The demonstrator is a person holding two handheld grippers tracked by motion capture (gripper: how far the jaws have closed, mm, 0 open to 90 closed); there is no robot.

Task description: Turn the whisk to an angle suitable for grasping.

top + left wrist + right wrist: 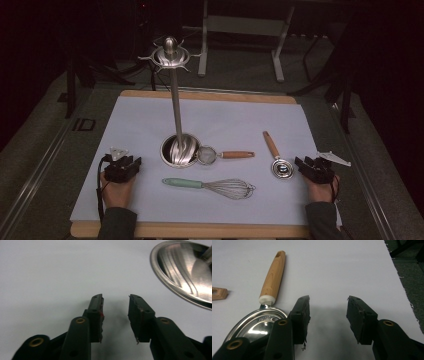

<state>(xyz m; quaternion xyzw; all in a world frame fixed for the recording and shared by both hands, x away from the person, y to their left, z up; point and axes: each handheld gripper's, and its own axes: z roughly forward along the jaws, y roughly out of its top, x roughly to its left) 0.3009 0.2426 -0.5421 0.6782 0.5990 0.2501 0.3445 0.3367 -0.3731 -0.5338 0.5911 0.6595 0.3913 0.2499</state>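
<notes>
A steel utensil stand rises from its round base mid-table, its hook crown at the top. Beside the base lies a small strainer with a wooden handle. A whisk with a mint handle lies in front. A steel scoop with a wooden handle lies at the right. My left gripper rests open on the paper at the left; its own view shows bare paper between the jaws and the stand's base beyond. My right gripper rests open just right of the scoop.
White paper covers a wooden board. The end of the strainer's handle shows at the left of the right gripper view. The paper's torn right edge meets dark floor. Metal frame legs stand behind the table.
</notes>
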